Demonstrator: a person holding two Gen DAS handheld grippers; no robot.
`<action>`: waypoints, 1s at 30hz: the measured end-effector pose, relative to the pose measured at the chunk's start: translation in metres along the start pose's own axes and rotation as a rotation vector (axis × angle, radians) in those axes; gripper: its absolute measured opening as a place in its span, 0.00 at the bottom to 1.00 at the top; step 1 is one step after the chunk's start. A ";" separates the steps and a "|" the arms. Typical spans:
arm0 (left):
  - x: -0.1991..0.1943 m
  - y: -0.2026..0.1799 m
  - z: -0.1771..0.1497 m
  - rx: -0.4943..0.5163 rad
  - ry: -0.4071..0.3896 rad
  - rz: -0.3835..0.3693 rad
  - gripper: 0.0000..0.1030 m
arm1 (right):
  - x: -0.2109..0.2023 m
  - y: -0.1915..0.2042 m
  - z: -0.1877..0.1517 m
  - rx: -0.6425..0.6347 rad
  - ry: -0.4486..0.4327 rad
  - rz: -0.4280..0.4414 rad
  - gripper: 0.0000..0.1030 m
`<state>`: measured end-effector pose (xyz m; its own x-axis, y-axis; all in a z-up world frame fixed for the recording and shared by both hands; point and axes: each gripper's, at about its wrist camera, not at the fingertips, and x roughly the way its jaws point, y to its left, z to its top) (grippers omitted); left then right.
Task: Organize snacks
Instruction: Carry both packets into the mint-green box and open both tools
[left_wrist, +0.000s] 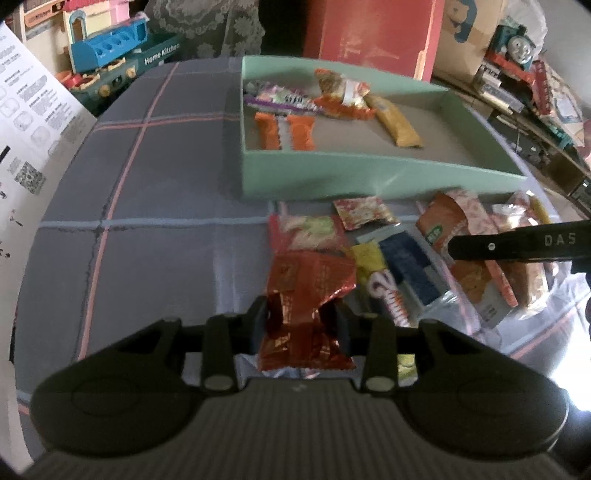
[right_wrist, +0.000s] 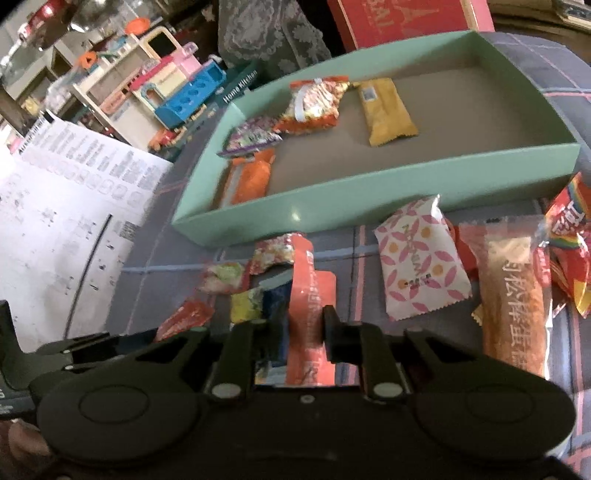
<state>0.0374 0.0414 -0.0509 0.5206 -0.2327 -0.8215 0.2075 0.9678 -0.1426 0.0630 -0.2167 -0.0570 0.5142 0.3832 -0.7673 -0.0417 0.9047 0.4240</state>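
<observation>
Our left gripper (left_wrist: 301, 321) pinches crumpled red foil packet (left_wrist: 306, 291), long axis pointing away toward mint-green tray (left_wrist: 332, 173). Our right gripper (right_wrist: 301, 328) clamps orange sachet (right_wrist: 308, 295), upright, long axis toward tray. Loose snack pile crowds both on plaid tablecloth (left_wrist: 147, 240). Yellow bar (right_wrist: 388, 110) lies in tray. Toy box reads "Home Kitchen" (left_wrist: 160, 55).

1. A green tray (left_wrist: 332, 173) is sitting at 12 o'clock, holding orange, purple and yellow packets (left_wrist: 397, 122).
2. A crinkled red wrapper (left_wrist: 306, 291) is lying at 6 o'clock.
3. A loose snack pile (left_wrist: 424, 258) is spreading toward 3 o'clock.
4. An orange pouch (right_wrist: 310, 295) is standing upright at 6 o'clock in the right view.
</observation>
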 end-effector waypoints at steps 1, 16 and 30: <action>-0.004 -0.001 0.000 0.001 -0.008 -0.002 0.35 | -0.004 0.000 0.000 0.003 -0.009 0.009 0.17; -0.030 -0.032 0.075 0.011 -0.151 -0.032 0.36 | -0.048 -0.003 0.052 0.064 -0.171 0.058 0.17; 0.059 -0.049 0.160 0.003 -0.100 0.033 0.36 | 0.009 -0.006 0.139 0.078 -0.213 -0.027 0.17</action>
<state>0.1908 -0.0347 -0.0037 0.6070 -0.2096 -0.7666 0.1914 0.9748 -0.1150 0.1870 -0.2448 0.0002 0.6839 0.3037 -0.6634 0.0370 0.8936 0.4473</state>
